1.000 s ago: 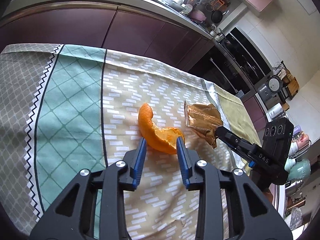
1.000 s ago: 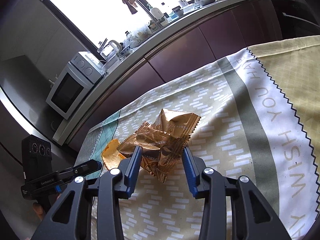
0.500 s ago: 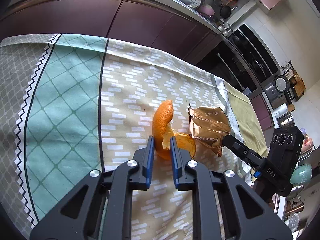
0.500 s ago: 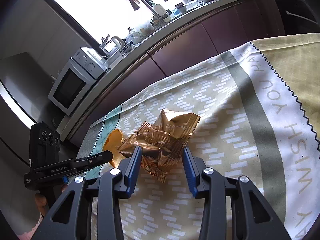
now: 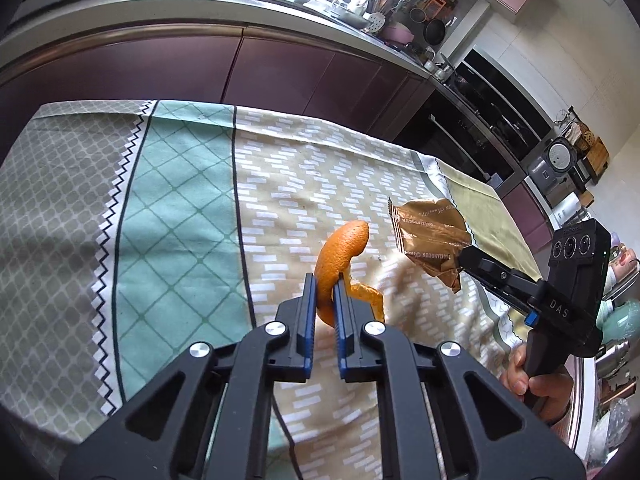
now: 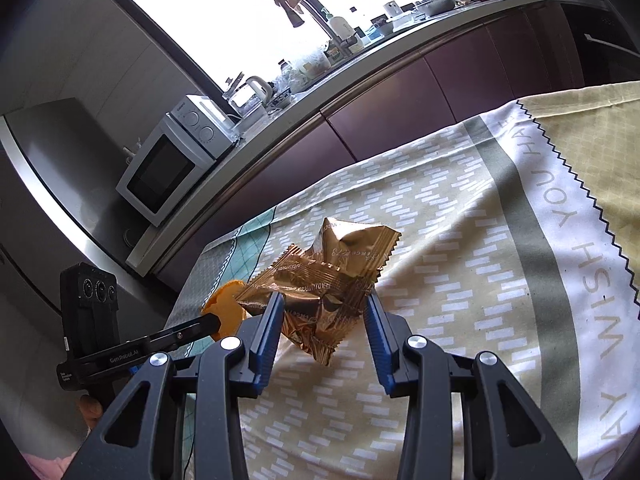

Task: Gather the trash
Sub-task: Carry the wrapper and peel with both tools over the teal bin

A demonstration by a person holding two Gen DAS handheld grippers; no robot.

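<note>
progress: early, both scraps at the cloth (image 5: 180, 208), no bin in view | left gripper (image 5: 323, 292): jaws clamped on peel (image 5: 340, 252), tip curling above the fingers, tilted down-forward | right gripper (image 6: 324, 320): jaws wide, straddling wrapper (image 6: 332, 276), not yet closed, low over the cloth | left to do: grip wrapper, carry both off

Your left camera looks forward along its fingers, close above the tablecloth (image 5: 180, 208), facing the kitchen counter (image 5: 280, 12). Your right camera does the same. Both show the orange peel (image 5: 340, 252) and gold wrapper (image 6: 332, 276) mid-frame.
</note>
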